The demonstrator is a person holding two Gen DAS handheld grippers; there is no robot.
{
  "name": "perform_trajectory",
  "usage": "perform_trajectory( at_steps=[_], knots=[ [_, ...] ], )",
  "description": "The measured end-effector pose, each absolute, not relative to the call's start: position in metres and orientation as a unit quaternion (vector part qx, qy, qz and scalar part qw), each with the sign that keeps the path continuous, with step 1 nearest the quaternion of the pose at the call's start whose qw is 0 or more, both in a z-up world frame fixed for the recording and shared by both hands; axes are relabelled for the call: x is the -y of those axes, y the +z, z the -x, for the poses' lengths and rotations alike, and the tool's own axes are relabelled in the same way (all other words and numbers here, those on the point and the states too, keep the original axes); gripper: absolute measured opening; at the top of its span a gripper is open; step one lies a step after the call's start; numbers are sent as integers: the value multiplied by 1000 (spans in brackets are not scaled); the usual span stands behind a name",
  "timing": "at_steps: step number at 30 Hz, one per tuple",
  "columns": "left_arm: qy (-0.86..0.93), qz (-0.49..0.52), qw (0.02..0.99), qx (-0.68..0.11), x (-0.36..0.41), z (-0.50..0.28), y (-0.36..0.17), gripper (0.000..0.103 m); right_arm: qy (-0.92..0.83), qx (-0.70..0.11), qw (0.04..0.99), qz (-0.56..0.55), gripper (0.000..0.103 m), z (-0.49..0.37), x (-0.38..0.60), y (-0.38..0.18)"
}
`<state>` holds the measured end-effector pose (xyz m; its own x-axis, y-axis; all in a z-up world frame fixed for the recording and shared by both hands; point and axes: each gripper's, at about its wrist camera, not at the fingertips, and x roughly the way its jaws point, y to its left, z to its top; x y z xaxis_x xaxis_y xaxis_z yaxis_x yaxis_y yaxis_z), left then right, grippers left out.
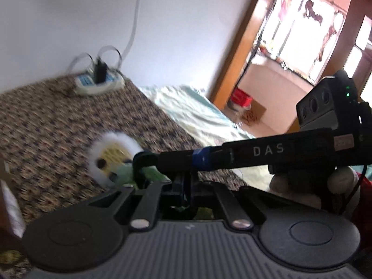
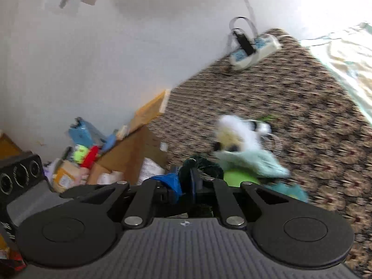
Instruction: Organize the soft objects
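Ribbed grey housings fill the near edge of both wrist views, black linkages running forward to the tips. Left gripper has its jaws together, pinched on the plush toy's pale green fabric right at the tips. Right gripper also has its jaws together, clamped on a dark fuzzy part of the same toy; in the left view its long black finger crosses in from the right and ends at the toy. What exactly each pad bites is blurred.

Toy: soft, white fluffy fringe round a yellowish face, dark round eyes, mint green cloth body, brighter green patch lower down. It sits just ahead of both tips, over the patterned bedspread, a brown-beige woven repeat print.

Far on the spread, by the white wall, a white power strip with a black plug and looped cables. Right of the spread, a pale crinkled sheet, then a wooden door frame. Left, in the right wrist view, an open cardboard box crammed with clutter borders the spread. Middle of the spread is open.
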<state>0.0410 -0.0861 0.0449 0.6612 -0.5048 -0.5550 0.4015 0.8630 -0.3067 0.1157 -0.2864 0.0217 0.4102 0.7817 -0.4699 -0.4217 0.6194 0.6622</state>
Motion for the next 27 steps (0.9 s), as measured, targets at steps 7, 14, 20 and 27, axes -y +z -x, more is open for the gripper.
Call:
perform_trajectory(
  at_steps=[7,14,20,27],
  knots=[
    [-192,82,941,-265,21,-10,81,0,449,-371,780,-230,0,-124,221,57],
    [-108,87,962,-234,-68,26,98,0,524,-359,746,-200,0,-124,115,76],
    [-42,95,965,-240,-144,48,91,0,567,-369,714,-181,0,-119,26,69],
    [4,124,950,-286,-210,58,52,0,572,-418,686,-165,0,-105,-54,35]
  ],
)
